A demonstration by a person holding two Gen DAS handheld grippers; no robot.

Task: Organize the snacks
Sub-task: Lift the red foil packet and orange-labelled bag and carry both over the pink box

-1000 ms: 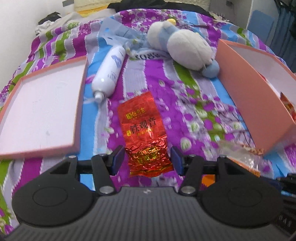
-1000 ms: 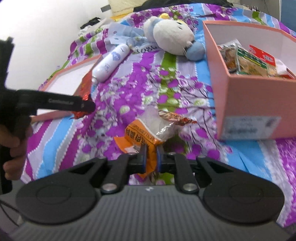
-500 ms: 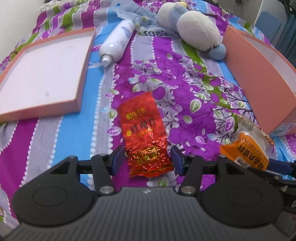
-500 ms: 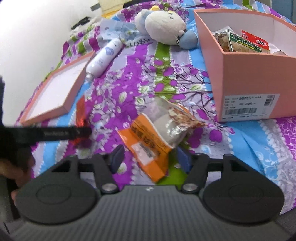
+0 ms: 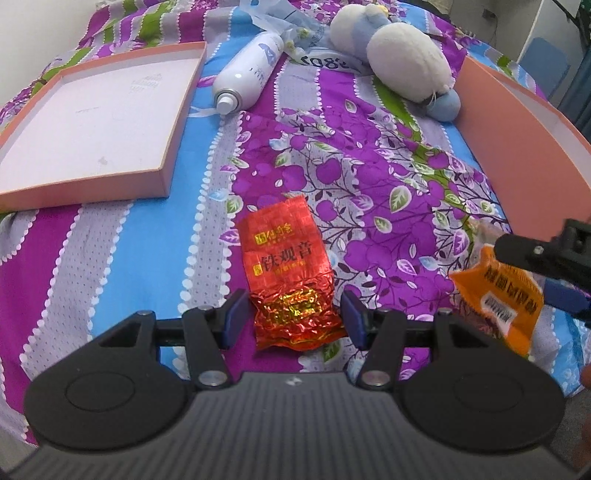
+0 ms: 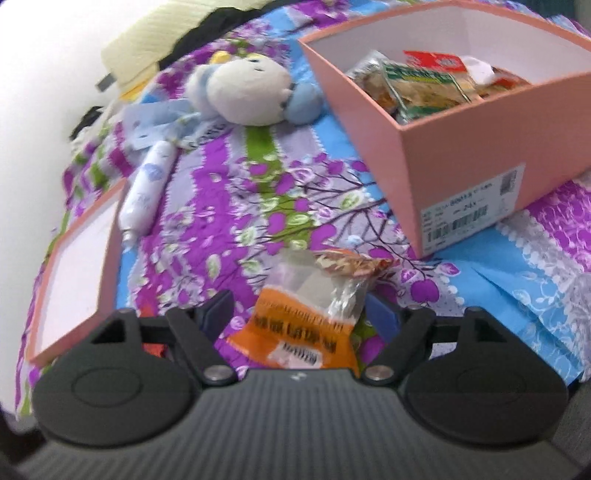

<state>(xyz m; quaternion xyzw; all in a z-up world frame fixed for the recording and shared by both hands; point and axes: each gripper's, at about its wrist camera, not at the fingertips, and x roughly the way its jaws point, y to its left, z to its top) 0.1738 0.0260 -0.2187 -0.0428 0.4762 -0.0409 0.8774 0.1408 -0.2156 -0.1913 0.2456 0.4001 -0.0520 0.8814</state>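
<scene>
A red foil tea packet (image 5: 286,269) lies on the flowered bedspread. My left gripper (image 5: 293,319) is open, its jaws either side of the packet's crumpled near end. An orange and clear snack bag (image 6: 314,314) lies between the open jaws of my right gripper (image 6: 299,317); it also shows in the left wrist view (image 5: 506,295) at the right, next to the right gripper's finger (image 5: 535,254). A pink box (image 6: 461,162) at the right holds several snack packets (image 6: 417,83).
The pink box lid (image 5: 92,122) lies open side up at the left. A white spray bottle (image 5: 249,74), a plush toy (image 5: 402,62) and a plastic bag (image 5: 291,26) lie further back on the bed. The pink box wall (image 5: 517,136) stands at the right.
My right gripper opened from a shut grip on the orange snack bag, and the bag now lies between its jaws. My left gripper stayed open around the red packet while the view shifted.
</scene>
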